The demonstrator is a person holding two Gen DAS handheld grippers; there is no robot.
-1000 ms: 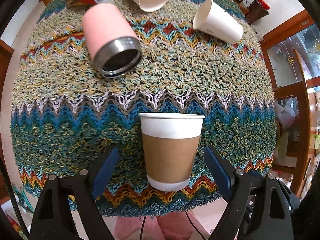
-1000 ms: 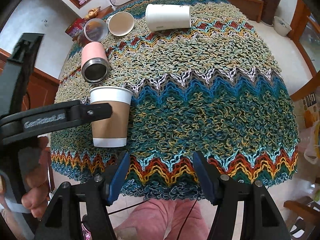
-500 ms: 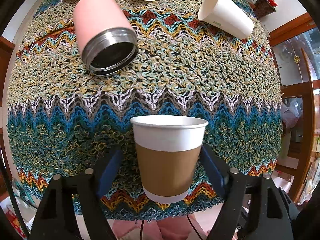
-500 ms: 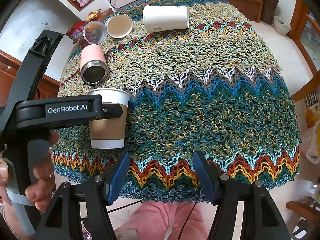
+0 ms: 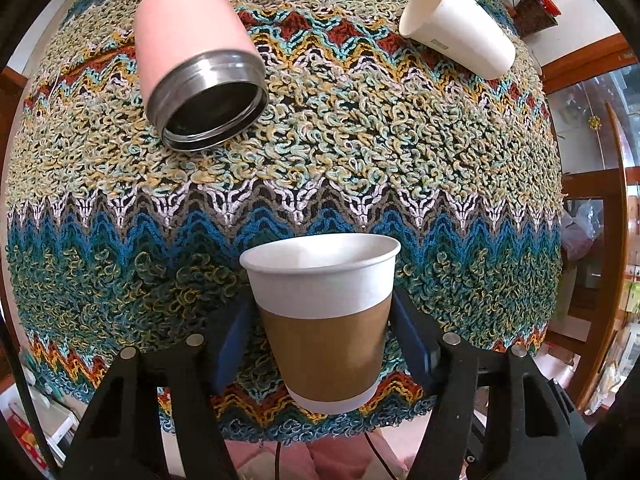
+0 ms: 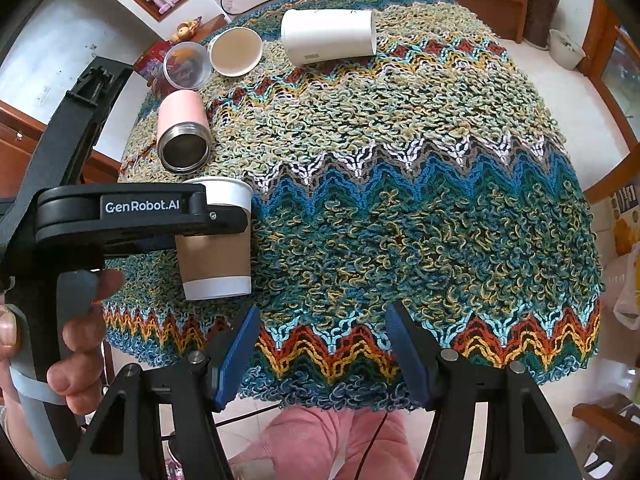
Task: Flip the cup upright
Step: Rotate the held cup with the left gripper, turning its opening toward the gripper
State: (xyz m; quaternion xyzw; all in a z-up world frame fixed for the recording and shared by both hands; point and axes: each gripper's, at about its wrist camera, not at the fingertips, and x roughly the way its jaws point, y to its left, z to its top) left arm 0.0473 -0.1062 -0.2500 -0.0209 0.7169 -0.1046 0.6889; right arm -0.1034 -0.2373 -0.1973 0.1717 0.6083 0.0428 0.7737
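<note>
Since a second ago the left tool has moved in around the sleeved cup; its pads now meet the sleeve. Cup upright, near the table edge below the flask. We'd squeeze lightly. Right tool gapes, unused.

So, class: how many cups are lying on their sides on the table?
4: pink steel cup behind the sleeved cup, clear cup and small paper cup at the far left, tall white cup at the far edge.
</note>
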